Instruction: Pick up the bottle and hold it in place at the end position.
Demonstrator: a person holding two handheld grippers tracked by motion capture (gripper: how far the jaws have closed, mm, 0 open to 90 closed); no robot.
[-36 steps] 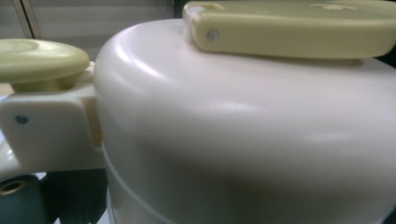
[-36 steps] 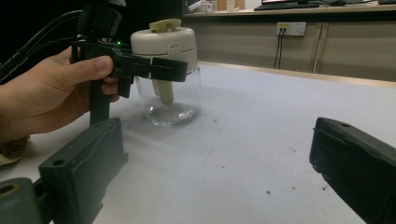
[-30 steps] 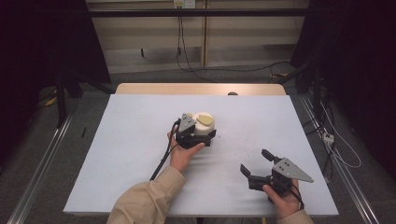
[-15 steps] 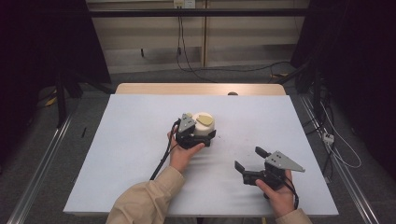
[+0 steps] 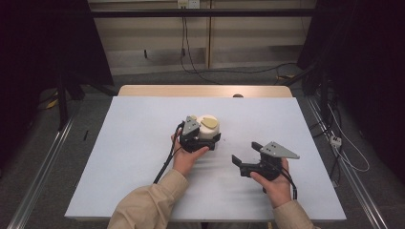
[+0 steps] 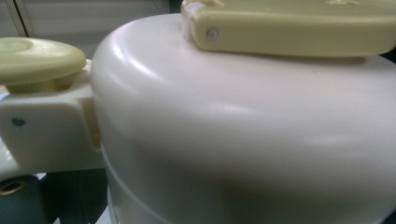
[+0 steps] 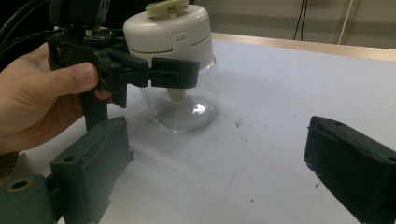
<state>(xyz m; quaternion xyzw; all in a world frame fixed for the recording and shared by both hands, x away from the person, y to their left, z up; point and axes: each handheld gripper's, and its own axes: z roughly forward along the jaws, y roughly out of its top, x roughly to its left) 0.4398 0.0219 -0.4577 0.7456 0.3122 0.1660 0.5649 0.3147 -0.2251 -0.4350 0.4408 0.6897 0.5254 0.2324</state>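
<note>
A clear glass jar (image 5: 208, 128) with a cream lid (image 7: 167, 29) and a pale yellow top handle (image 6: 289, 28) stands upright near the middle of the white table (image 5: 133, 143). My left gripper (image 5: 210, 135) is shut on the jar just under the lid; one black jaw crosses the glass in the right gripper view. The lid's side (image 6: 233, 130) is very close in the left gripper view. My right gripper (image 5: 246, 153) is open a little right of the jar and nearer to me, with its jaws pointing at the jar (image 7: 182, 93). Nothing lies between its fingers (image 7: 91, 158).
A wooden strip (image 5: 205, 90) runs along the table's far edge. Cables (image 5: 191, 57) hang on the wall behind. Metal rails (image 5: 43, 167) line the floor on both sides. Bare white surface (image 7: 261, 140) lies between the right gripper and the jar.
My right gripper has moved left and a little forward, toward the jar. The left gripper and the jar have stayed where they were.
</note>
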